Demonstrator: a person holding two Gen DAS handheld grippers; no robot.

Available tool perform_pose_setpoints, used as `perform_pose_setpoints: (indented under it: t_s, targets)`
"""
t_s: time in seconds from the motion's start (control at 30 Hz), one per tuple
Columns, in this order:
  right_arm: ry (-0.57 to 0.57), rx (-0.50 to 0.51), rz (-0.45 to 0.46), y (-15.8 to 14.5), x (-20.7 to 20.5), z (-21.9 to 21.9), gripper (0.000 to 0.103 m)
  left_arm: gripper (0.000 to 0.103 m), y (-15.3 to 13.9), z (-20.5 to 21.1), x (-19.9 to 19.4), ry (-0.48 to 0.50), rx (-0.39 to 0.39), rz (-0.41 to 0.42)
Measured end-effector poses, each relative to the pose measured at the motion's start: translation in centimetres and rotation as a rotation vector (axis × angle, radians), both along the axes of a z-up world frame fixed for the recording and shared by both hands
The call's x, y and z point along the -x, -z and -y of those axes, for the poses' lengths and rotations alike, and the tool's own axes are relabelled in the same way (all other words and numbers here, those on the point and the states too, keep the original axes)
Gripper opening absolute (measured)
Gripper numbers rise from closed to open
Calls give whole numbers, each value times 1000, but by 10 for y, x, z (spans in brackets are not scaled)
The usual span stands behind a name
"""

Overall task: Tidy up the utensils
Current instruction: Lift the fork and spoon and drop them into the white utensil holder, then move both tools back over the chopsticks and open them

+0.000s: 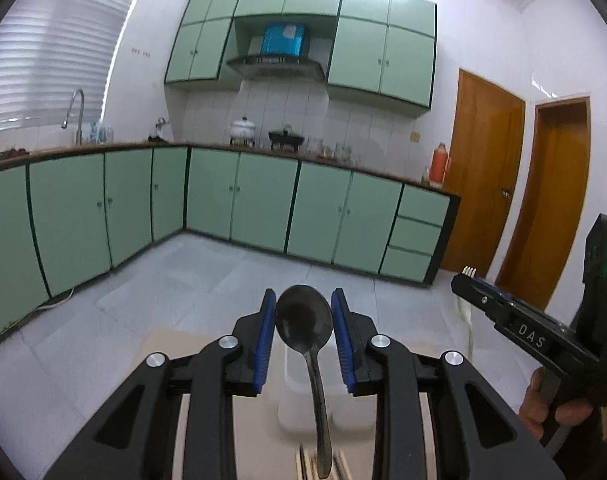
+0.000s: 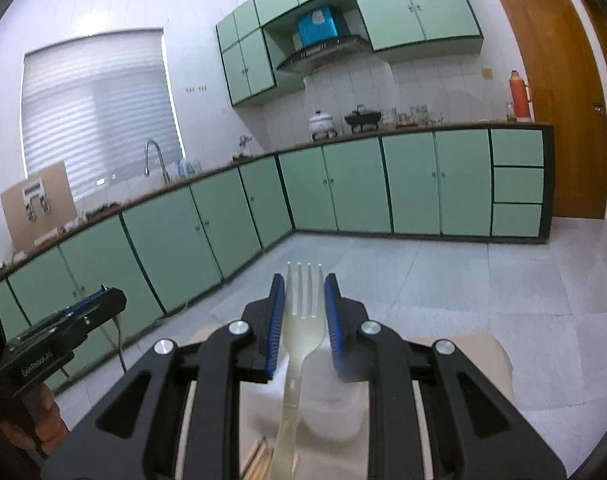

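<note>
My left gripper (image 1: 303,298) is shut on a dark metal spoon (image 1: 303,322). Its blue pads press the sides of the bowl, and the handle hangs back toward the camera. In the right wrist view my right gripper (image 2: 303,286) is shut on a pale plastic fork (image 2: 303,320), tines pointing forward. Both are held in the air above a white container (image 1: 293,396) (image 2: 331,404) on a beige table (image 2: 483,360). The right gripper (image 1: 473,284) also shows at the right of the left wrist view, fork tines poking out. The left gripper (image 2: 109,296) shows at the left of the right wrist view.
Wooden sticks (image 2: 257,456) lie on the table near the bottom edge. A person's hand (image 1: 543,404) holds the right gripper's handle. Beyond the table are a grey tiled floor (image 1: 223,272), green cabinets (image 1: 263,200) along the walls and wooden doors (image 1: 483,168).
</note>
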State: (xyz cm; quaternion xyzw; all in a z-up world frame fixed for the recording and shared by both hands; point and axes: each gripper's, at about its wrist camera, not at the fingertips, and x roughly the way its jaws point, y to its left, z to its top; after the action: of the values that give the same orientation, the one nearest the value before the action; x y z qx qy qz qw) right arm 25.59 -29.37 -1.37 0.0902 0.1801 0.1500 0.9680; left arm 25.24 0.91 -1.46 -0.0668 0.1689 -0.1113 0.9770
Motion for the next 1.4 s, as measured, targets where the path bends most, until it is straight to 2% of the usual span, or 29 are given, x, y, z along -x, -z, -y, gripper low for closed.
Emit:
perform_pose_setpoints:
  t_s: [0.2,0.37,0.63,0.73,0.77,0.87,0.93,1.03,1.1,1.2,1.27,1.4]
  targets:
    - [32,9,53,-4,-42,0,19,28,-9,20,-45,-16,-19,65]
    - [62,30,68,11,-75,-2,19,28,4,32,-78,-26,-15,84]
    - [75,21,-9,58,-101,-4,20,28,49,47,-111,-8,-27,0]
    - [53,13,-45,74,-98,-4,25,29,63,49,-112,4,-39,-43]
    - [53,11,-52,77,-96,-4,32,29,65,47,-111,2,-39,-46]
    - [60,-19,-73,83,-85,6,33,37,69,40,-102,-9,-17,-51]
    - [79,-52,-80,84,-74,16,35,39,69,33,-90,-19,-10,-42]
    - [108,-64,-78,82,-47,27,43,46,64,23,-62,-32,-23,-22]
    - [122,-60,-82,81,-27,31,55,51,63,17,-44,-30,-33,-28]
    - [143,-36,-110,85,19,33,69,54,71,10,-10,-15,-67,-75]
    - [149,-9,-136,92,45,33,72,61,83,8,15,-4,-106,-125]
    - [129,53,-233,111,92,23,76,66,110,1,56,23,-137,-251]
